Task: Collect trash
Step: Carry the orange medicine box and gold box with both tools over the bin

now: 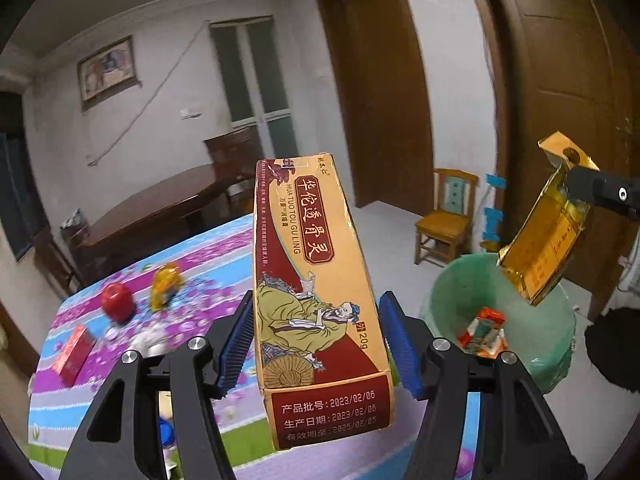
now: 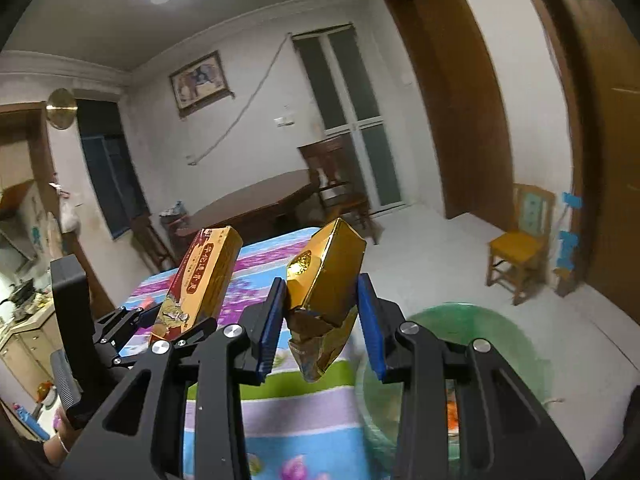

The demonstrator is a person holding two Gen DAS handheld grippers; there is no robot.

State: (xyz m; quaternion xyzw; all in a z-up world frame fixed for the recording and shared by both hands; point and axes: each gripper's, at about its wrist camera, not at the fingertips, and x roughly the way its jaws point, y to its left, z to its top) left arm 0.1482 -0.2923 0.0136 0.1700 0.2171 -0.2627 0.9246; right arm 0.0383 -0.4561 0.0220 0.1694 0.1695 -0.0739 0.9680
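Note:
My left gripper (image 1: 320, 340) is shut on a long tan and red medicine box (image 1: 316, 292), held upright over the table edge; the box also shows in the right wrist view (image 2: 200, 280). My right gripper (image 2: 322, 322) is shut on a crumpled gold cigarette pack (image 2: 326, 292). In the left wrist view that pack (image 1: 544, 232) hangs above the green-lined trash bin (image 1: 532, 344), which holds a red and white packet (image 1: 484, 332). The bin (image 2: 516, 344) lies low right in the right wrist view, blurred.
A table with a purple floral cloth (image 1: 208, 264) carries a red apple (image 1: 117, 301), a yellow wrapper (image 1: 165, 285), a red box (image 1: 74, 354) and white scraps (image 1: 150, 340). A small wooden chair (image 1: 446, 220) stands by the doors. A dark dining table (image 1: 160, 208) stands behind.

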